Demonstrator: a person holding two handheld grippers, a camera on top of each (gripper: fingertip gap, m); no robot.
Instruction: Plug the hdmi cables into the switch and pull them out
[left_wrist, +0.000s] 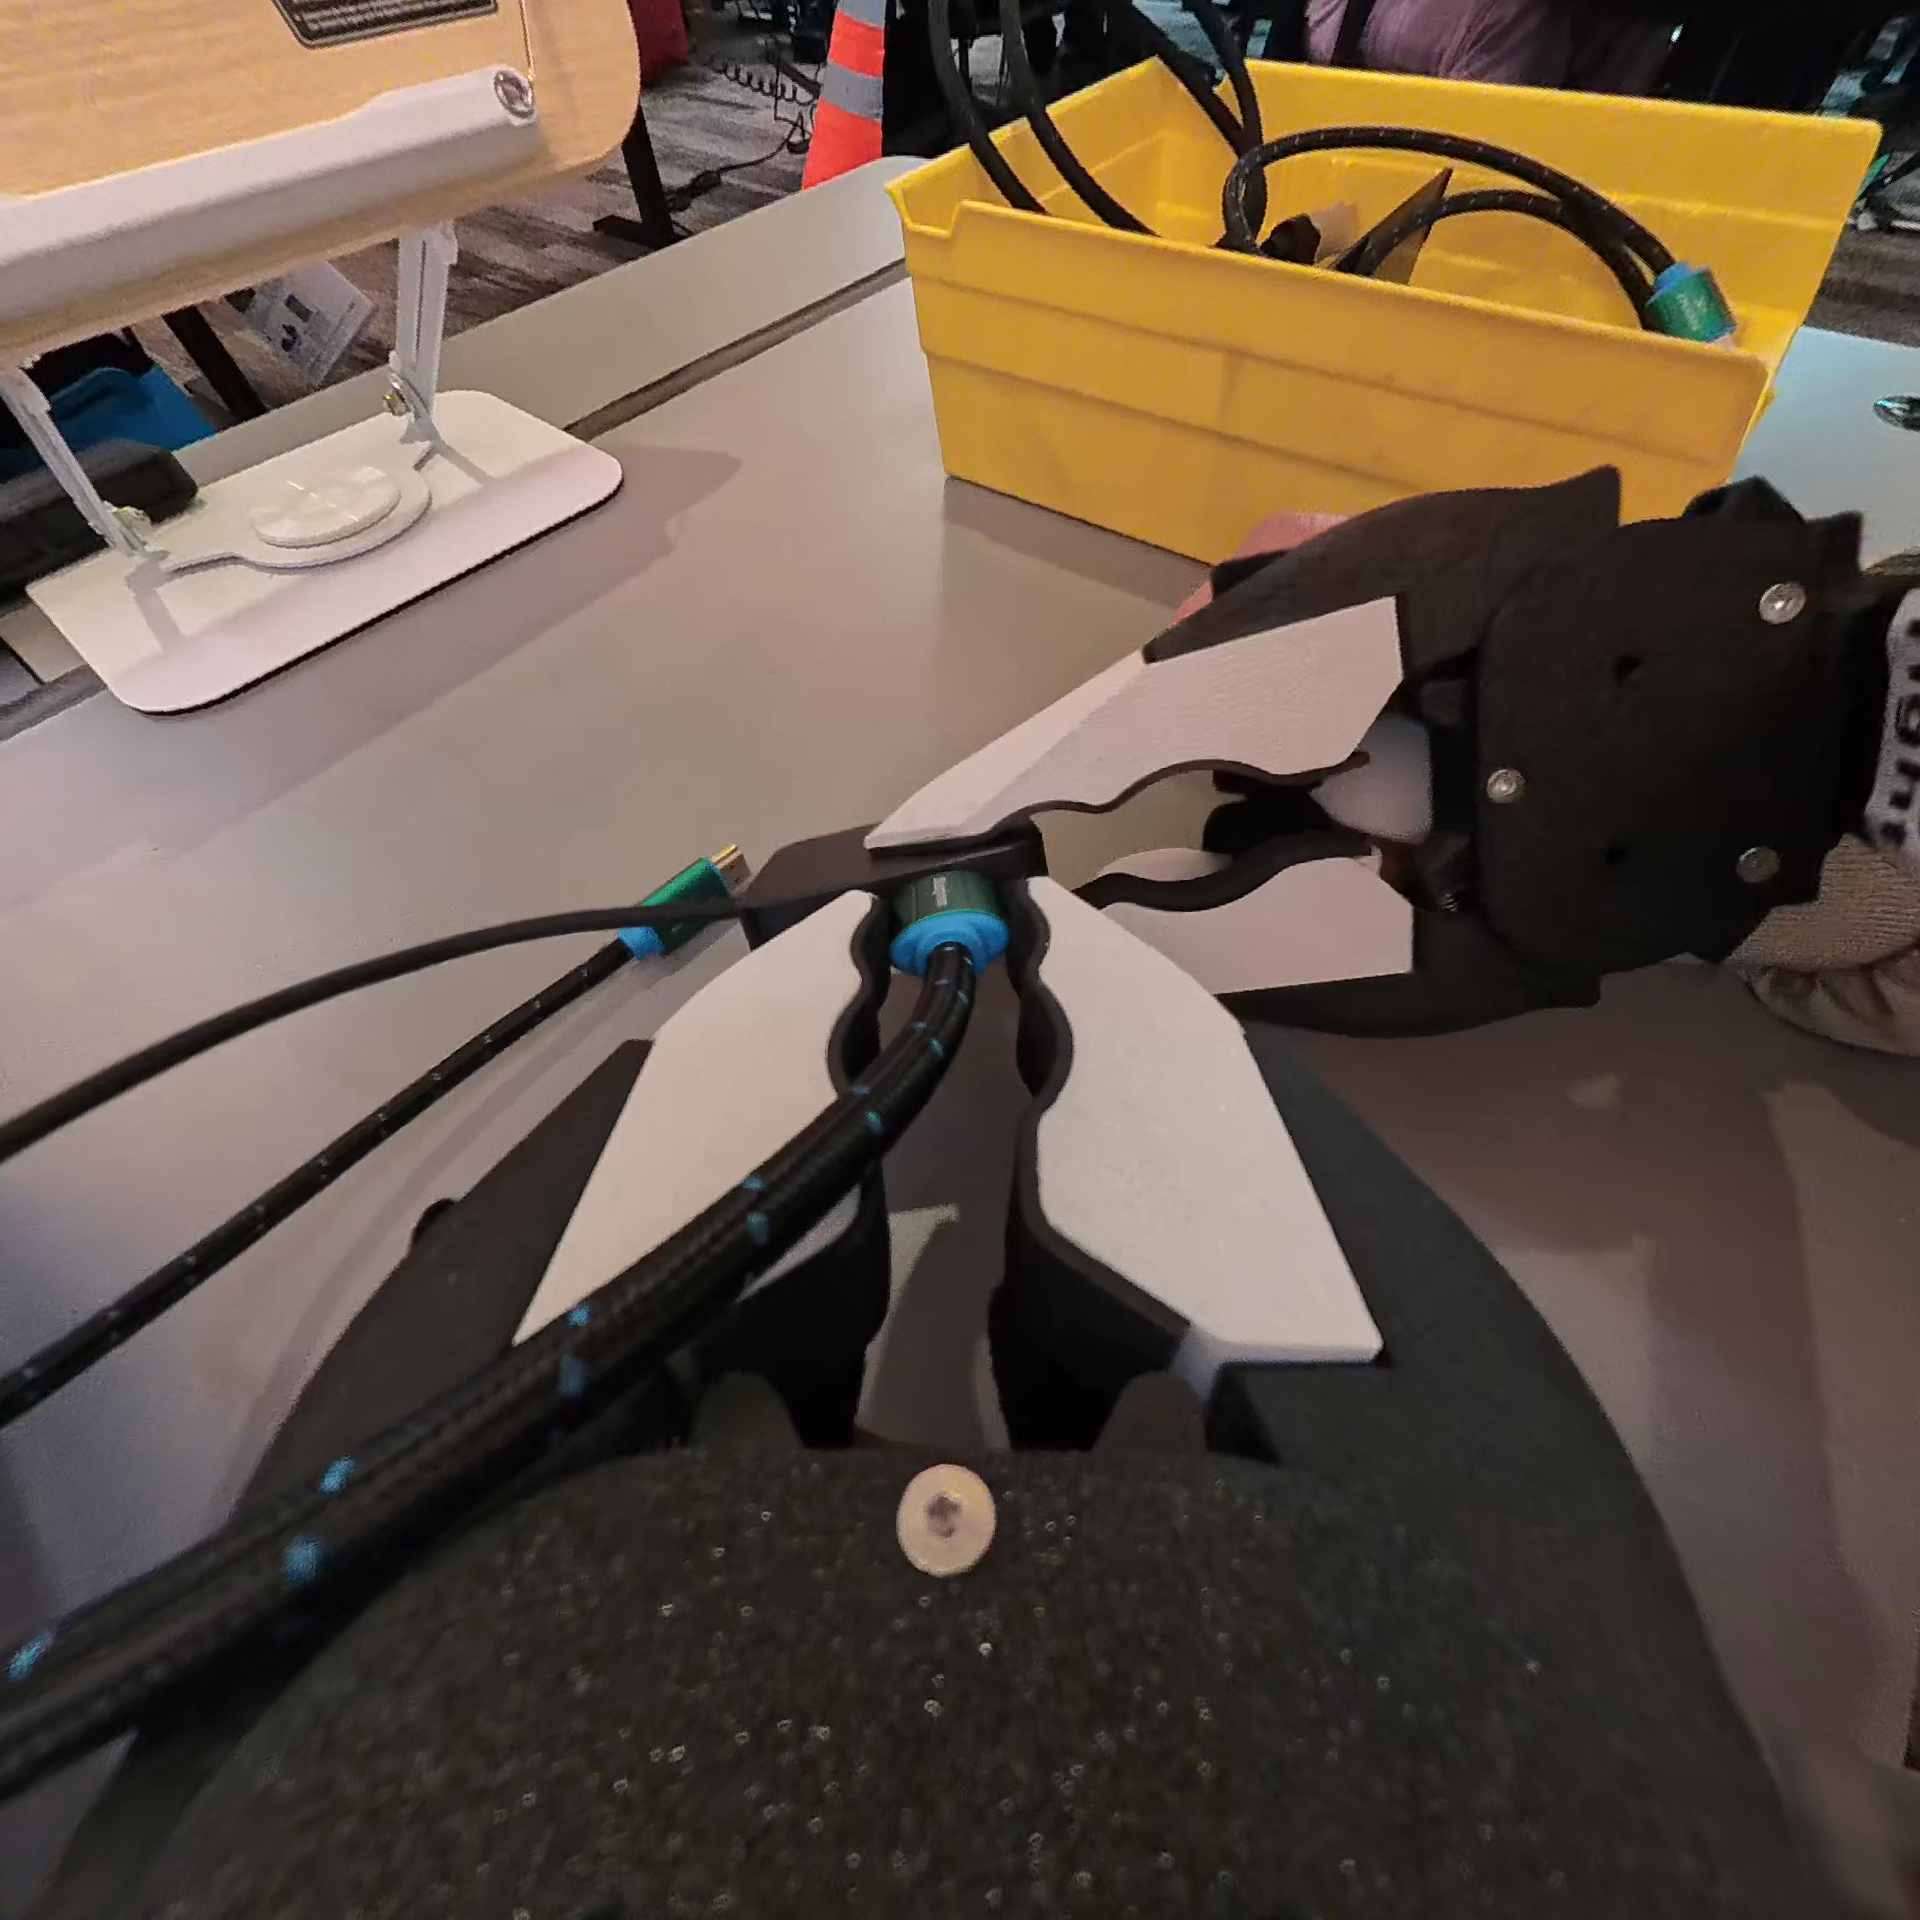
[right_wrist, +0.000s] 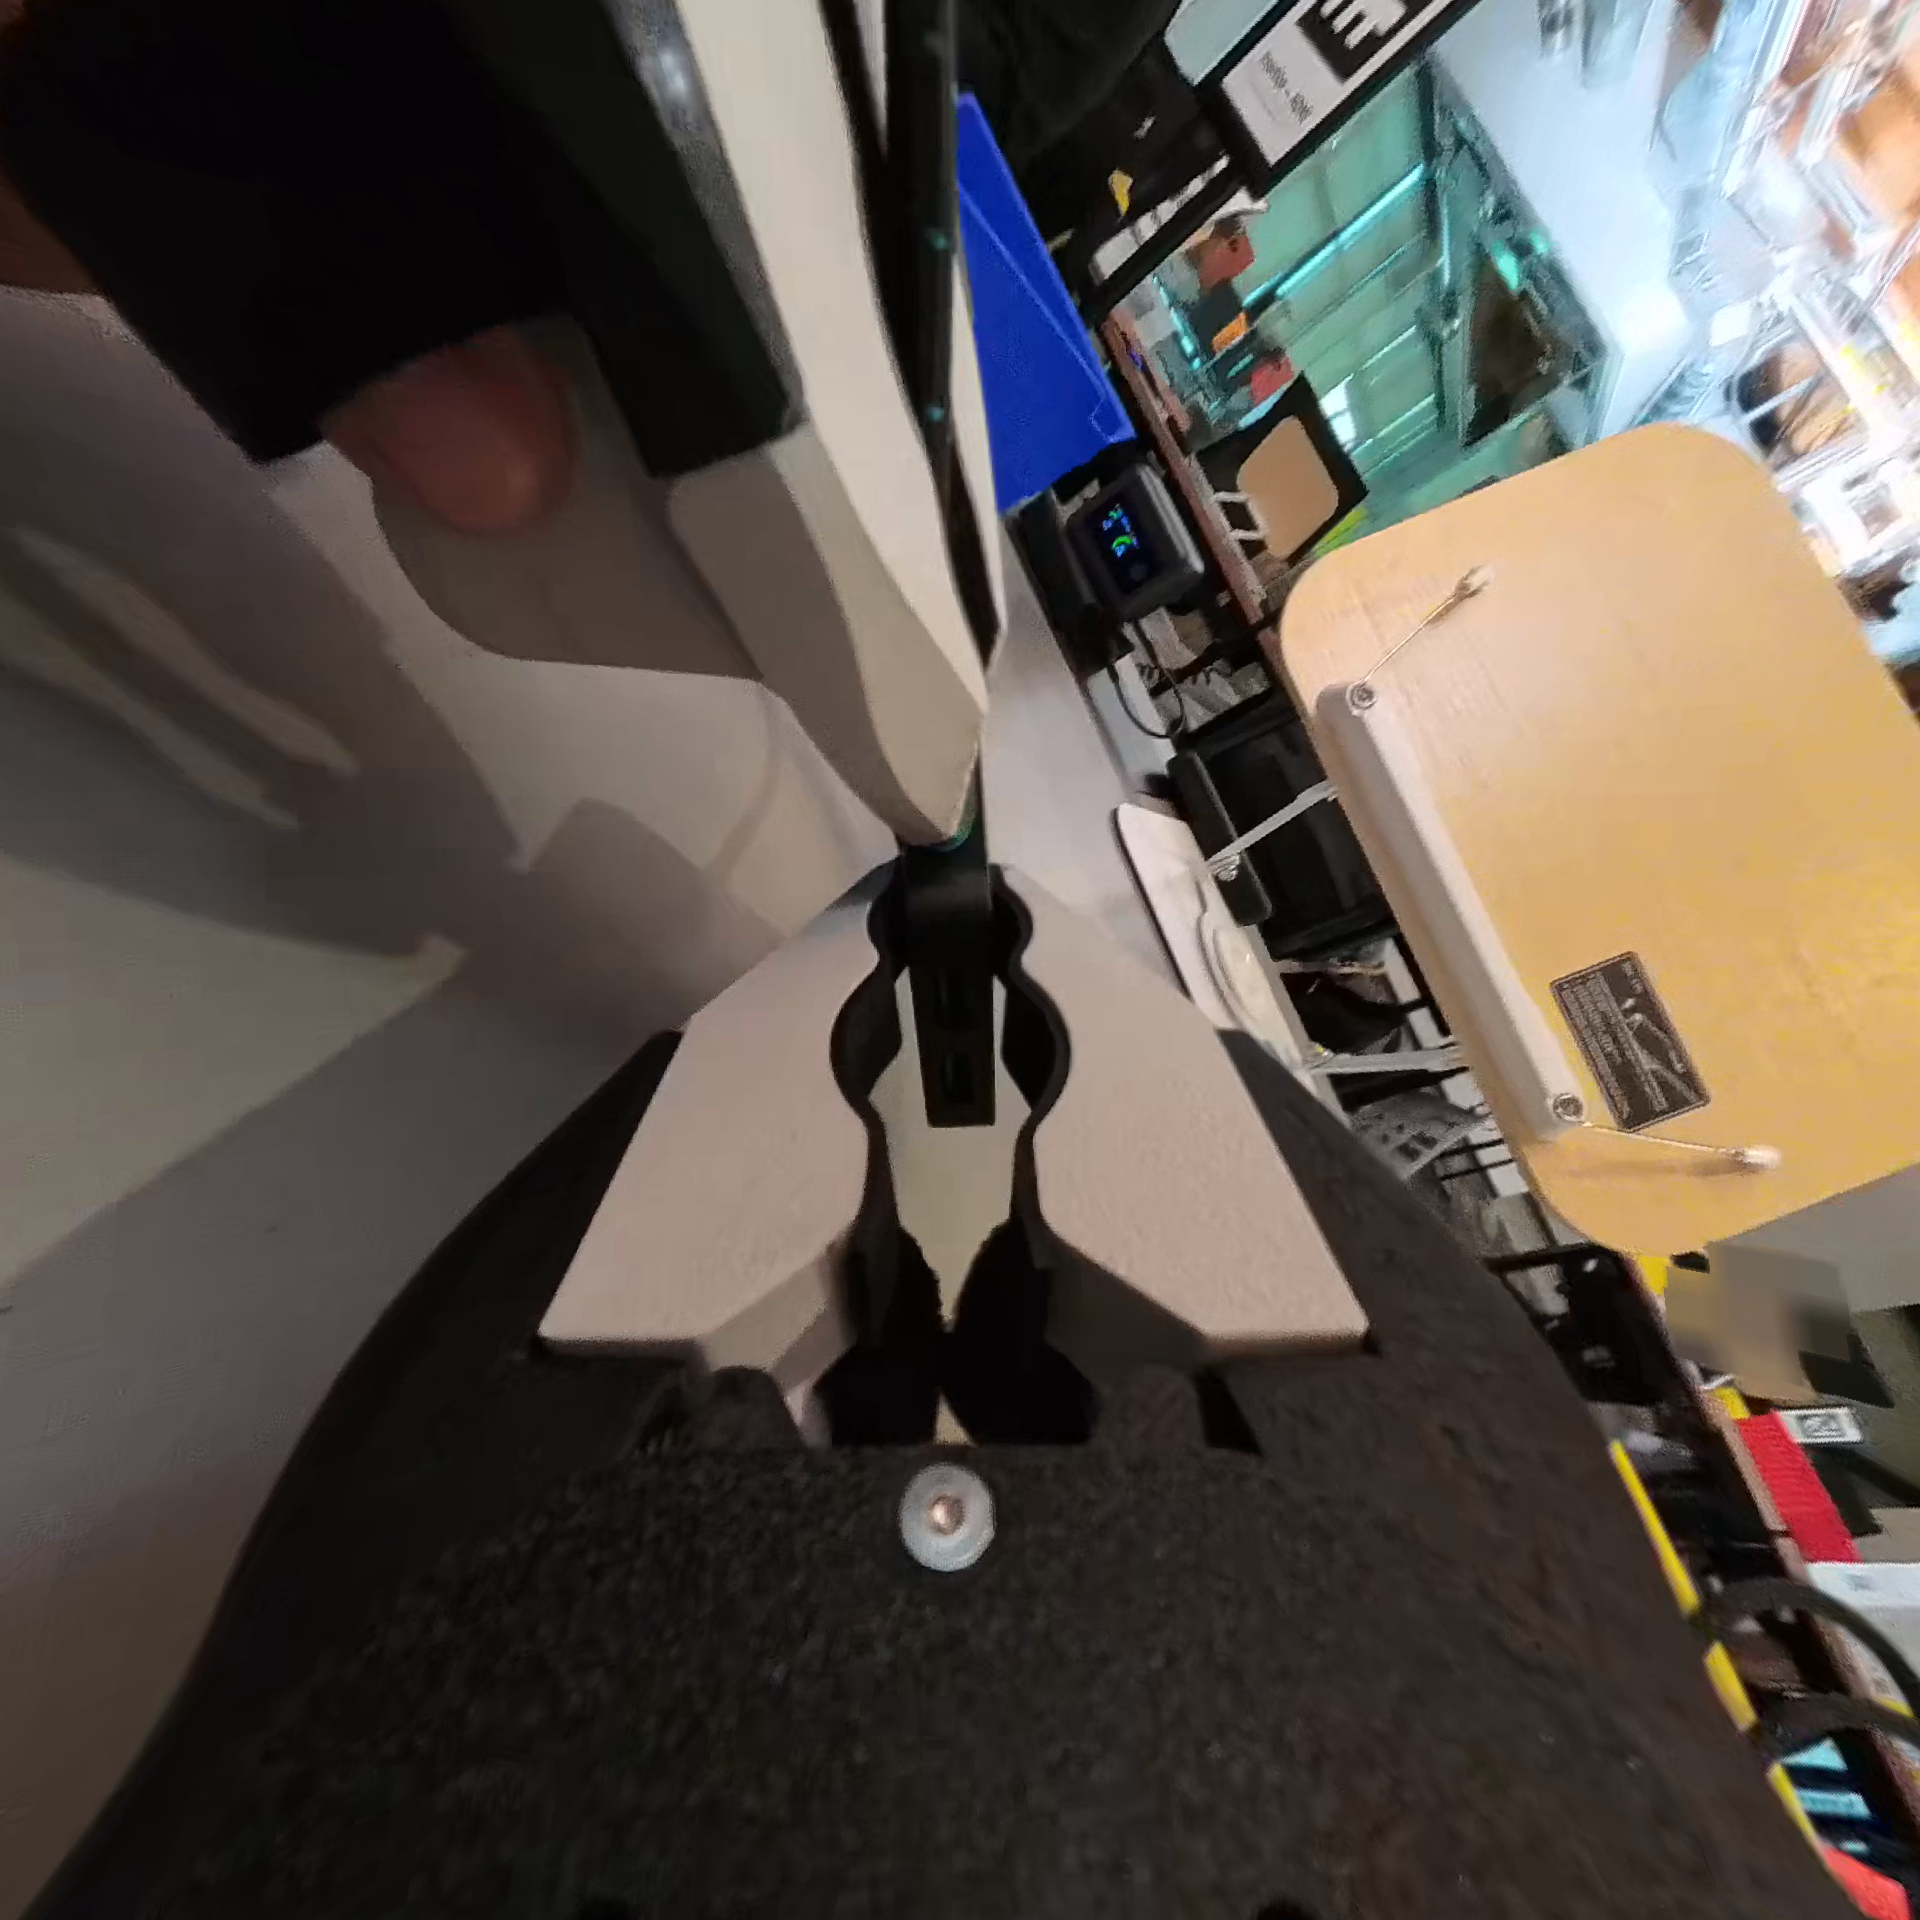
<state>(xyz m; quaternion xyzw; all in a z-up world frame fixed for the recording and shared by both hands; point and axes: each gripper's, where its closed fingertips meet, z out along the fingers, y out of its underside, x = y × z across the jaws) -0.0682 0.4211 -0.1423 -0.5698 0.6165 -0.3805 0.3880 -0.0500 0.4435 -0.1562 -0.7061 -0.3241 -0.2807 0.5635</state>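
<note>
the table (left_wrist: 520, 644) bears the bin (left_wrist: 1340, 343). the right gripper (left_wrist: 961, 847) pinches the switch (left_wrist: 831, 883) edge-on; the left gripper (left_wrist: 940, 925) squeezes the plug (left_wrist: 940, 904) at its port. a skewed pull could twist the switch free. a spare plug (left_wrist: 691, 899) lies just beside.

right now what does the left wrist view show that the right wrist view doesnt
Only the left wrist view shows the yellow bin with a coiled cable inside, a loose HDMI plug lying on the table, and the green-and-blue plug that the left gripper clamps at the switch. Only the right wrist view shows the switch's end face with its ports, a blue bin and shelving. Both show the black switch held by the right gripper, and the white stand.
</note>
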